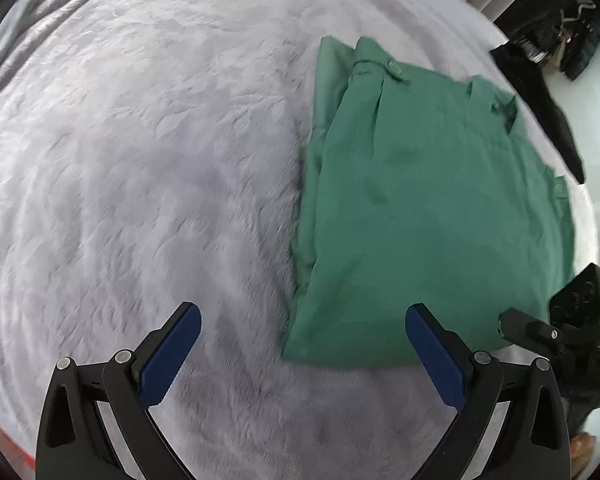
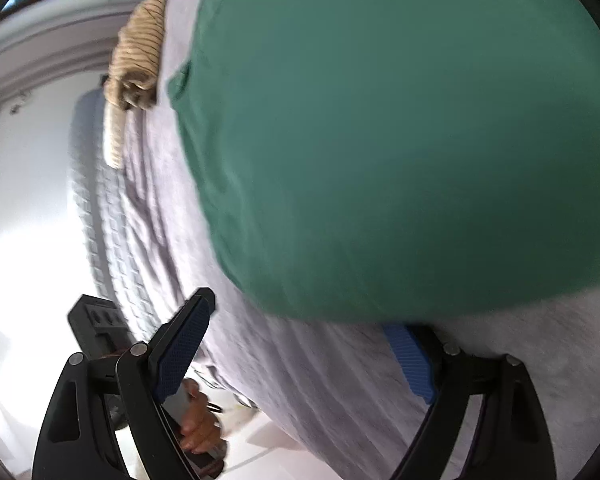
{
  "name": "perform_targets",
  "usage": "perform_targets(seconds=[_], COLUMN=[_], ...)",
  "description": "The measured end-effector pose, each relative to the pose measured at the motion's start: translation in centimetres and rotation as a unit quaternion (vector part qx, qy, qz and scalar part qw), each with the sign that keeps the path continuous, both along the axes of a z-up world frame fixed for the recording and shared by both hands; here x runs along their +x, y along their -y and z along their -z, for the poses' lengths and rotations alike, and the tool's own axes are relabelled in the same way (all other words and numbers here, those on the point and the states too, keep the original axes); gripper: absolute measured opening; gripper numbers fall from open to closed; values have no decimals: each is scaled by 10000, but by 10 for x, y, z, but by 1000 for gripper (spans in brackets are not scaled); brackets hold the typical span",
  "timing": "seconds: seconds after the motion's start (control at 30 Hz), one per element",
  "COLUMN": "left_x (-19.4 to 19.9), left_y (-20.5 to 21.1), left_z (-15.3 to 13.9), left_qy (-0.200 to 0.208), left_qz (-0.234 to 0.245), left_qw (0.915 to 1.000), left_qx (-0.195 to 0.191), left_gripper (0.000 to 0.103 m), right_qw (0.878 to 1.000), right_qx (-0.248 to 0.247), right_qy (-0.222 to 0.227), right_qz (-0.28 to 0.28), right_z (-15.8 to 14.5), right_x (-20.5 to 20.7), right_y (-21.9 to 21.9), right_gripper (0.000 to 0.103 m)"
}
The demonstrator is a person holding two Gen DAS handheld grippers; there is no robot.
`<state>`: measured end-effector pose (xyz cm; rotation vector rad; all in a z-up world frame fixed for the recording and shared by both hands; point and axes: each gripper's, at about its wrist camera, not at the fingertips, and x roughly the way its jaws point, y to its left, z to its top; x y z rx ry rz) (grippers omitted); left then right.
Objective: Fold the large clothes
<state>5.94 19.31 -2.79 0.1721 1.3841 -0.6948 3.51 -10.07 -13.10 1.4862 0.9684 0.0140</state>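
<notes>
Folded green trousers [image 1: 428, 208] flat on the grey bedspread [image 1: 140, 160]. Left hand-held gripper [image 1: 303, 354] spread wide, empty, over the near edge. Right hand-held gripper [image 2: 304, 344] wide open too, nothing gripped.

The green garment [image 2: 380, 140] is blurred and cut off at the right wrist view's top and right edges.

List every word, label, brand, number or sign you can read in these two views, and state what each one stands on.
None can be read.
Green garment: no print or tag shows.
Grey bedspread: texture only.
Black device at the right edge: a small green light and buttons, any marks too small and blurred.
Tan striped cloth: stripes only.
</notes>
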Motion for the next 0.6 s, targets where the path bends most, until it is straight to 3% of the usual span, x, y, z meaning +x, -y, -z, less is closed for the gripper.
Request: perform_targets(seconds=[0.17,0.27,0.33,0.37,0.5,0.6], left_x=[24,24,30,34,41,44], left_y=[-2,-2,-1,1,1,13], left_z=[11,14,19,21,28,31], left_qy=[-537,-713,-813,-904,-1297,-1690], left_qz=[-186,-314,-326,-322,-178,-5], left_qw=[9966,9934,9916,9900,9818,9696], left_qx=[-594,-840,-956,-1030,-1375,-1772], left_gripper=[102,102,102,102,102,102], right_qw=[9980,9972,9974,9978,9964,9935], right_qx=[241,330,403,374,119,-171], right_qy=[537,552,439,379,791,1107], right_qz=[236,390,413,400,295,191], right_z=[7,11,16,17,-7,-37], right_x=[19,22,21,21,25,28], right_y=[-5,-5,-4,-3,4,11], right_gripper=[90,85,49,13,9,9])
